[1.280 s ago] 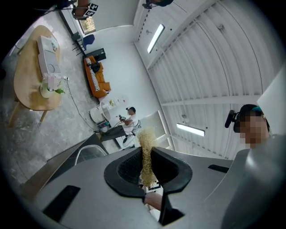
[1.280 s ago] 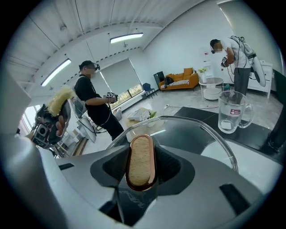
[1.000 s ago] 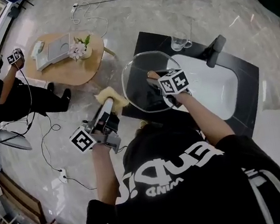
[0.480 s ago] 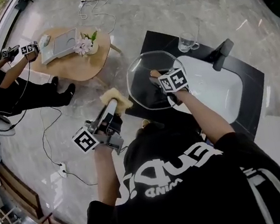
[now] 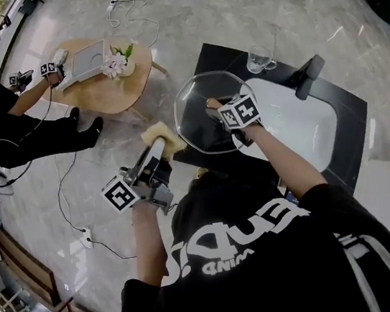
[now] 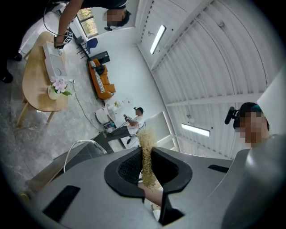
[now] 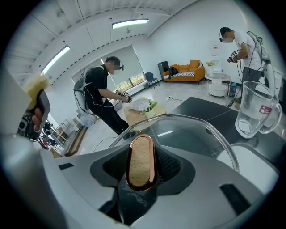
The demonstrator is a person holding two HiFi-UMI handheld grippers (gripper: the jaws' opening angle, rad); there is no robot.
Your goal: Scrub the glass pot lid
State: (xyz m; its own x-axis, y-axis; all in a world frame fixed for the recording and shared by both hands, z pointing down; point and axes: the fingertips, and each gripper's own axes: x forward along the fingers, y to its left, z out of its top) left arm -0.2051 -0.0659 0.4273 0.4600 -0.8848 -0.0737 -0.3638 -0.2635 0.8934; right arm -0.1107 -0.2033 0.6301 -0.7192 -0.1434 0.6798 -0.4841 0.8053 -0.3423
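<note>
Near the centre of the frame, the glass lid (image 5: 194,112) is held up over the black tabletop's (image 5: 344,111) left end, its knob (image 7: 140,157) clenched by the right tool (image 7: 141,173), while a yellow sponge (image 6: 145,150) is pinched in the left tool (image 6: 147,169).

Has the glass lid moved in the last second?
No. The glass lid sits just as before against the white sink and the glass jug.

White lettering (image 5: 244,233) on black shirt (image 5: 294,282), pink jug label (image 7: 265,109): both unreadable.
</note>
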